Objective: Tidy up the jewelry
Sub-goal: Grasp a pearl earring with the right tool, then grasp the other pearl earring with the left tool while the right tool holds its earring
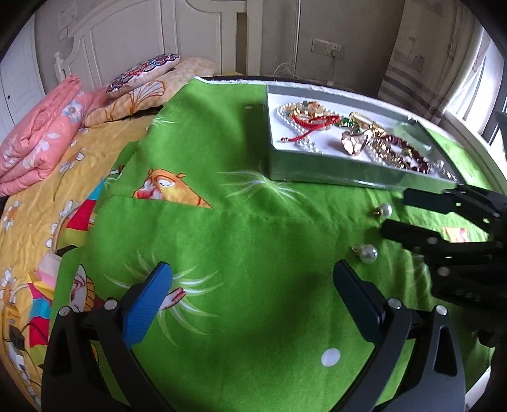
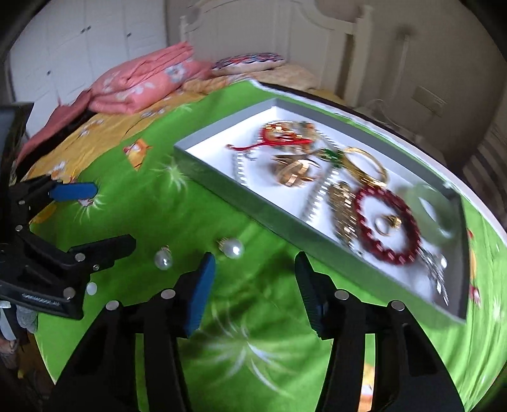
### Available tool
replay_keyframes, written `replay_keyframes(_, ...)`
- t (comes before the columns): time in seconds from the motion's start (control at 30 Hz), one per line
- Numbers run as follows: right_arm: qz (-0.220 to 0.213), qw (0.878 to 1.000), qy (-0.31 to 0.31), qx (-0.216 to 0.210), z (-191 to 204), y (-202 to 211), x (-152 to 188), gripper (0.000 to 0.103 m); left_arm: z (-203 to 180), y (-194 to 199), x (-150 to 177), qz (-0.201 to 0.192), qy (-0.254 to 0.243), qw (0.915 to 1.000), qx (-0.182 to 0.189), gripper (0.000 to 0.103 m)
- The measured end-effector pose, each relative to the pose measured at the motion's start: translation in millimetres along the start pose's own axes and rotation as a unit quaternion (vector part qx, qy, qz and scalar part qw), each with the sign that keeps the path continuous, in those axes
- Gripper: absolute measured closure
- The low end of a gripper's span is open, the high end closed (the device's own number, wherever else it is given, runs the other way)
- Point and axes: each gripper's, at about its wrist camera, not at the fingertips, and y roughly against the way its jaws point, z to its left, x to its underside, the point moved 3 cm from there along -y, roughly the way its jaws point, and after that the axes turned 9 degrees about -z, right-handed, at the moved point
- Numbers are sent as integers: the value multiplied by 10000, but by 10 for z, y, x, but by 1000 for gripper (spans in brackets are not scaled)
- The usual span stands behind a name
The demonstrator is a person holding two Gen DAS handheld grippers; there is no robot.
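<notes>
Room: bedroom with a white headboard (image 2: pixel 269 19), a yellow bed cover and a folded pink quilt (image 1: pixel 41 126) behind the work area.
Surface: round tabletop (image 1: pixel 469 136) covered by a green cloth (image 1: pixel 237 253) with cartoon prints.
Tray: grey box with a white floor (image 2: pixel 202 149), lying on the far part of the cloth.
Already sorted: many pieces lie inside the tray, among them a red bead bracelet (image 2: pixel 385 222), a gold bangle (image 2: pixel 364 164), a pale green bangle (image 2: pixel 427 209) and a red cord piece (image 1: pixel 304 122).
Still outside: two pearl earrings on the cloth, one nearer the tray (image 1: pixel 384 209) and one nearer the left claw (image 1: pixel 367 253).
Progress: most of the work seems done; I judge that the two earrings remain to be put in the tray.
Left claw: (image 1: pixel 253 298) jaws wide apart, nothing between them, over bare cloth.
Right claw: (image 2: pixel 253 285) jaws partly open and empty; it hangs over the cloth with the nearer-tray earring just beyond its left finger.
Left wrist view only: shows the right claw from the side, with its fingers near both earrings.
Right wrist view only: shows the whole tray floor, including a small gold ring (image 2: pixel 388 223) inside the red bracelet, though this view is blurred and I am not fully sure of small details.
</notes>
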Motion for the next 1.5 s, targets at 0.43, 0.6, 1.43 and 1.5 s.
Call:
replay_keyframes(0.43, -28, 9987, 315, -387, 169, -23, -33, 81, 45, 49, -10, -149, 346, 9985, 390, 2)
replay_keyframes(0.6, -71, 9986, 464, -224, 240, 45, 2, 87, 26, 50, 5, -117, 346, 9977, 571, 2)
replay_keyframes(1.43, -739, 9906, -1143, 108, -487, 1021, 632, 87, -876, -22, -18, -201, -730, 9929, 913, 79)
replay_keyframes(1.5, -768, 9897, -1208, 97, -503, 1028, 636, 87, -840, -15, -11, -211, -699, 9930, 933, 84)
